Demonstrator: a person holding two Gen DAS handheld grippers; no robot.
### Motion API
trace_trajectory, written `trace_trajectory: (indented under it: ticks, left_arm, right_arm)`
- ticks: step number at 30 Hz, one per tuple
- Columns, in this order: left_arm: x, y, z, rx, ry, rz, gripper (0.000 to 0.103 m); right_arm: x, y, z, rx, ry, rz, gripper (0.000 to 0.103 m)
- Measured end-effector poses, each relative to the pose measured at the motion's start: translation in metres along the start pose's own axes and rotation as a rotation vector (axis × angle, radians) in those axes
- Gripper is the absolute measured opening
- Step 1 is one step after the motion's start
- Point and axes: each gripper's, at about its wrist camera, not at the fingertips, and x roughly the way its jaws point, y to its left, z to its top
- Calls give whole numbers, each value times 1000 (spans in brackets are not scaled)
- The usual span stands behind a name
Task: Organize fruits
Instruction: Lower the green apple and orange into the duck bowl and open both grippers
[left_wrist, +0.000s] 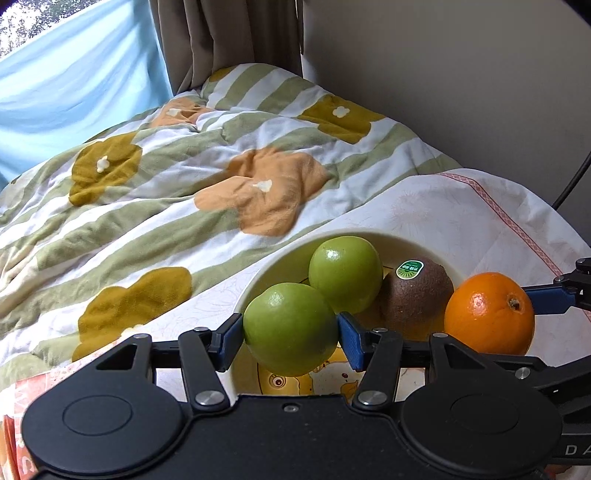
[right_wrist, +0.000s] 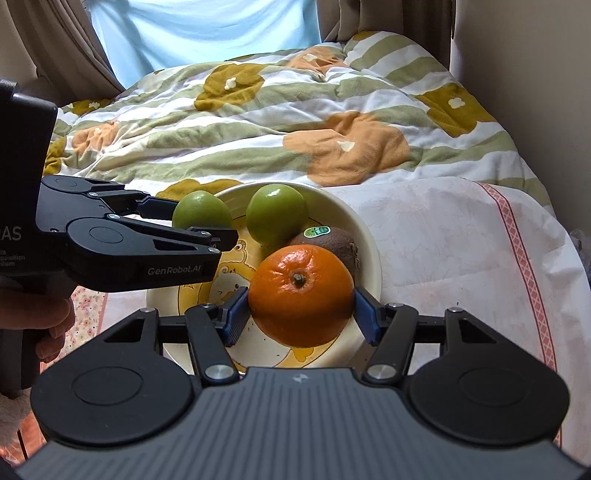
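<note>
Left tongs (left_wrist: 290, 332) clamped on green apple (left_wrist: 290, 328), right tongs (right_wrist: 300, 314) clamped on orange (right_wrist: 301, 293); both over bowl (right_wrist: 365, 236) at frame centre, likely for placing beside kiwi (right_wrist: 332, 243).

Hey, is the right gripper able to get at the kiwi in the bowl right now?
Probably not. The right gripper is shut on the orange, which sits directly in front of the kiwi. A green apple also crowds the kiwi's far side in the bowl. It would need to release the orange first.
</note>
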Motion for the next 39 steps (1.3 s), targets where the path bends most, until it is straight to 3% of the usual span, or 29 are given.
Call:
trace_trajectory:
  ticks: [4, 5, 6, 7, 13, 22, 28, 39]
  left_arm:
    - [3, -1, 1, 2, 4, 11, 62]
    - [0, -2, 1, 5, -13, 19, 67]
    - [-3, -2, 2, 5, -25, 29, 85]
    - [-6, -2, 3, 3, -40, 39, 95]
    - [-28, 2, 0, -19, -57, 100, 96]
    - [-74, 18, -14, -162, -89, 171, 96]
    - [-96, 26, -28, -259, -98, 193, 96]
    - [-109, 34, -49, -331, -93, 258, 96]
  right_arm:
    - [1, -5, -2, -1, 11, 2, 75]
    - [1, -5, -2, -3, 14, 5, 75]
    - [0, -6, -2, -6, 15, 9, 75]
    - [0, -7, -2, -8, 17, 13, 75]
    - [-4, -8, 1, -39, 12, 39, 75]
    - [-4, 2, 4, -117, 16, 92, 75]
    - [7, 22, 8, -153, 43, 161, 75]
    - [42, 63, 5, -235, 70, 220, 75]
